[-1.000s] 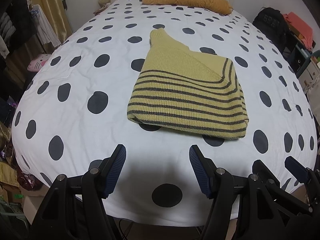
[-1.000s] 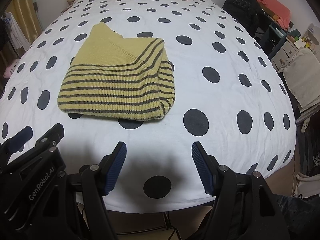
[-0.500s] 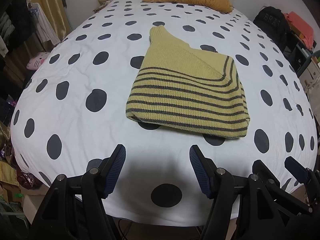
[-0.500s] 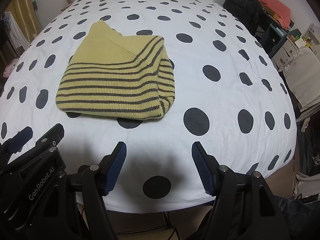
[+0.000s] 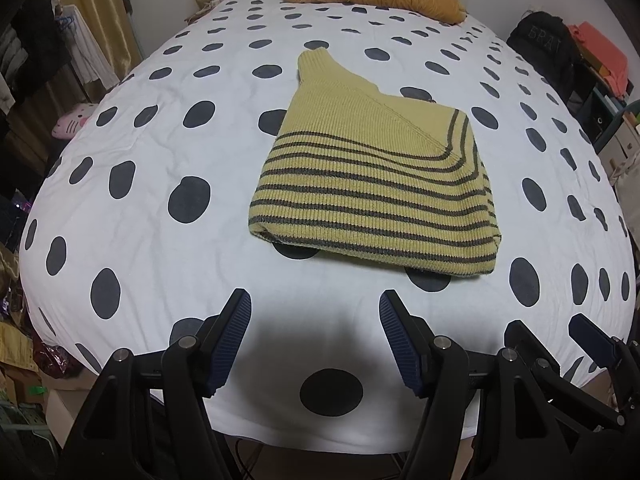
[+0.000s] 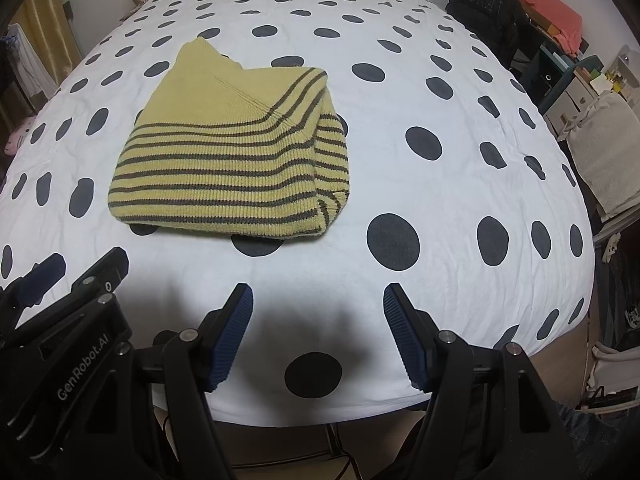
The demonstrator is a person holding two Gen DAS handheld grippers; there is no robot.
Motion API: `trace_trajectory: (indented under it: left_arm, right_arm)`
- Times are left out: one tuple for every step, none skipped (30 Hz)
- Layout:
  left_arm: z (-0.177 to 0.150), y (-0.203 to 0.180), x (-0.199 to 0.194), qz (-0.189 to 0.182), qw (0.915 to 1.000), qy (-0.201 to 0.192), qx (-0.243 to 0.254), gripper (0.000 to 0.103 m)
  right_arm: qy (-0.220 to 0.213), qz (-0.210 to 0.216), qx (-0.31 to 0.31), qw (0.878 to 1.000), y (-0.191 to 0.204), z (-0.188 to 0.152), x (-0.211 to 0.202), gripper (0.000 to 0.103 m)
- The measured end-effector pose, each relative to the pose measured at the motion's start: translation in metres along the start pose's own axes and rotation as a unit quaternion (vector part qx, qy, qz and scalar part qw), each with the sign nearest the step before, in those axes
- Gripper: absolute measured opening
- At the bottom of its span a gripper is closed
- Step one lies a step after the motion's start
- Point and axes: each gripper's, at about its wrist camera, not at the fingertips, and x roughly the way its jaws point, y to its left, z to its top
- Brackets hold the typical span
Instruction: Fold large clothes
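Item: striped knit sweater (image 5: 372, 196), folded, mid-bed (image 5: 160, 200); soft, thick, limp, likely sags when lifted, best pinched at near corners; left tongs (image 5: 316, 336) and right tongs (image 6: 318, 334) both open, empty, near bed edge, apart from it.

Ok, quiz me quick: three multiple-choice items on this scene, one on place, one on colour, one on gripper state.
1. Where does the striped sweater lie?
A on the polka-dot bed cover
B on the floor
C in the right gripper

2. Its stripes are:
A red
B dark grey on yellow
C white

3. The left gripper is:
A shut on the sweater
B shut, empty
C open, empty

Answers: 1 A, it rests folded on the cover; 2 B, dark bands cross yellow knit; 3 C, its fingers stand apart over bare cover.
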Motion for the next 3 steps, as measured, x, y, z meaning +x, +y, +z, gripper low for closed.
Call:
trace_trajectory:
  left_arm:
    - [0.0001,0.0002,0.0001,0.000,1.0000,0.001,0.001,0.067]
    - [0.0002,0.0000,0.0003,0.000,1.0000,0.001,0.001,0.067]
    - [0.0004,0.0002,0.0007,0.001,1.0000,0.002,0.001,0.067]
  right_arm:
    - [0.000,0.000,0.000,1.000,0.0001,-0.0003,0.0009,0.068]
    - [0.001,0.000,0.000,1.000,0.0002,-0.0012,0.0016,0.068]
    - [0.001,0.000,0.000,1.000,0.0000,-0.0014,0.0024,0.068]
